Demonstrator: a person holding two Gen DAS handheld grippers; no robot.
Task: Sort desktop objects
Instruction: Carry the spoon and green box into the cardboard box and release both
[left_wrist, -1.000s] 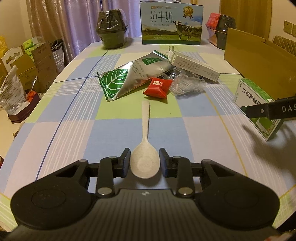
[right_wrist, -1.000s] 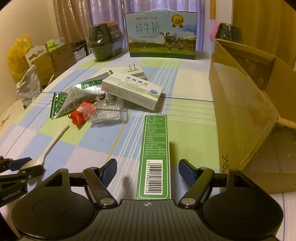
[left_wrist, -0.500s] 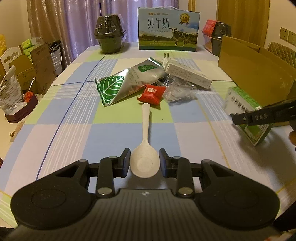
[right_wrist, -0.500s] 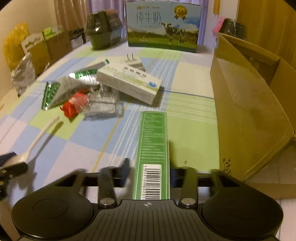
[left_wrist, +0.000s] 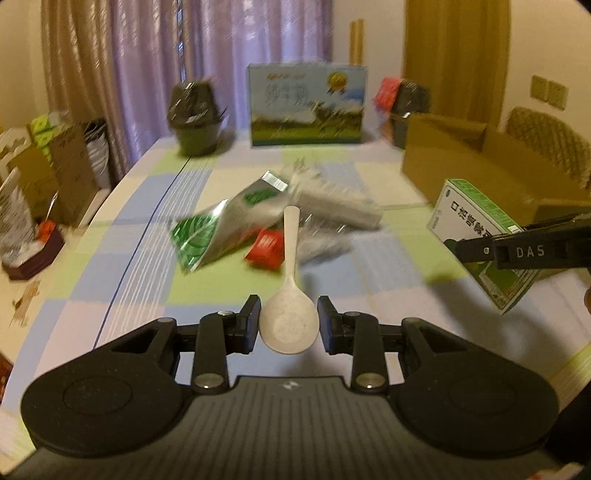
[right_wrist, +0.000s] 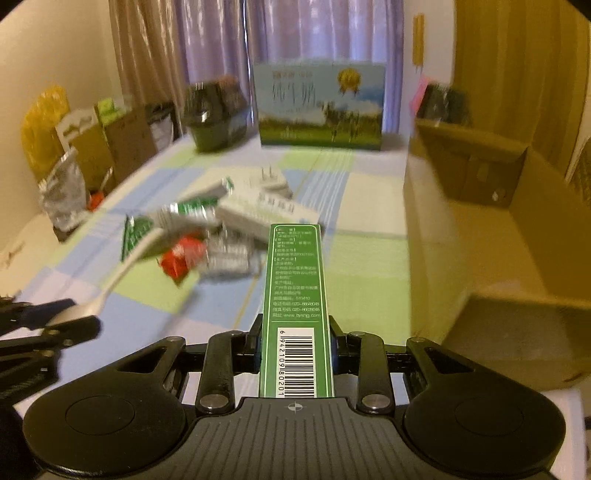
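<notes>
Left gripper (left_wrist: 288, 325) clamped on the white spoon (left_wrist: 289, 314) by its bowl, handle pointing ahead, off the table! Right gripper (right_wrist: 295, 354) pinches the green box (right_wrist: 295, 314), cardboard box (right_wrist: 480, 236) just right.

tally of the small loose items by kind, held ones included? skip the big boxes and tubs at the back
Spoons: 1, spoon in the left gripper
Small cartons: 2, green box in the right gripper, white box on the table
Foil pouches: 1, pouch
Red packets: 1, packet
Clear wrappers: 1, wrapper
Plugs: 1, plug
Total: 7
</notes>
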